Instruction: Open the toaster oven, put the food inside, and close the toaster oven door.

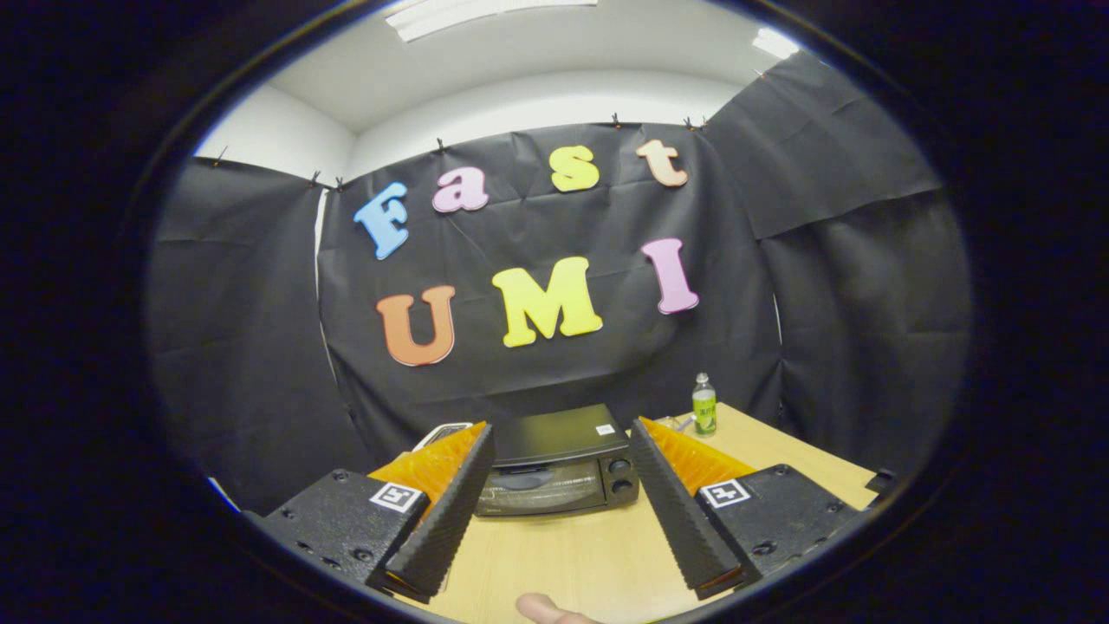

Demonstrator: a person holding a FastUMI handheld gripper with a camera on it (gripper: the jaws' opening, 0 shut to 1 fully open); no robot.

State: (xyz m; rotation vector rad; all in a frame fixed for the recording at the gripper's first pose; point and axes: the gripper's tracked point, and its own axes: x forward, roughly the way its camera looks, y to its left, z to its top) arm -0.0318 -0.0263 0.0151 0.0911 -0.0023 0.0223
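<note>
On the wooden counter (pixel 572 555), nearest: a fingertip (pixel 546 609) of a person, at the near edge between the fingers. Gripper (pixel 559 442): fingers spread wide, holding nothing, raised above the counter. Just beyond and between the fingertips: black toaster oven (pixel 554 464), door closed, two knobs on its right side. Behind the left finger: a white object (pixel 442 432), partly hidden. Farther right, near the cloth wall: a clear bottle (pixel 703 405) with green label, upright.
</note>
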